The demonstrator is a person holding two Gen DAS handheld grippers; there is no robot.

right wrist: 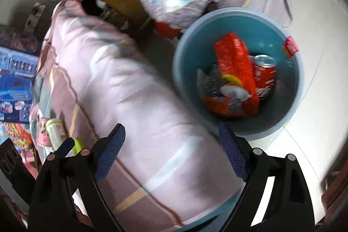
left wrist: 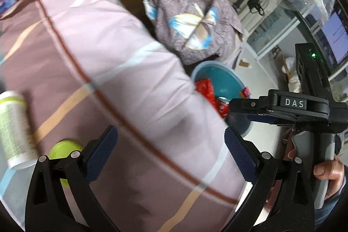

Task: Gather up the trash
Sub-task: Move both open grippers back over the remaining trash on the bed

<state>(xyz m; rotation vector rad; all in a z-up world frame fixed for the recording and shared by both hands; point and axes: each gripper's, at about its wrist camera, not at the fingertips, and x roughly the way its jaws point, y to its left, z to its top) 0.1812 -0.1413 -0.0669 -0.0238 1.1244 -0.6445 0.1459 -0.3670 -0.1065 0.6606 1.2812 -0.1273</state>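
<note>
Left wrist view: your left gripper (left wrist: pixel 170 150) jaws gape wide, empty, like the right gripper (right wrist: pixel 171 150). The white-and-green plastic bottle (left wrist: pixel 14 129) lies on the striped quilt (left wrist: pixel 104 71); light, slippery, grip mid-body.

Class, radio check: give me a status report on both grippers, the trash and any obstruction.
Left gripper open, empty. Right gripper open, empty. Red can and wrappers in blue bin; white-green bottle on bedding. Pink quilt bulks between bottle and bin.

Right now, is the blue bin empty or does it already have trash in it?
Partly filled. The blue bin holds a red snack wrapper, a red soda can and crumpled packaging, with inner wall still showing.
</note>
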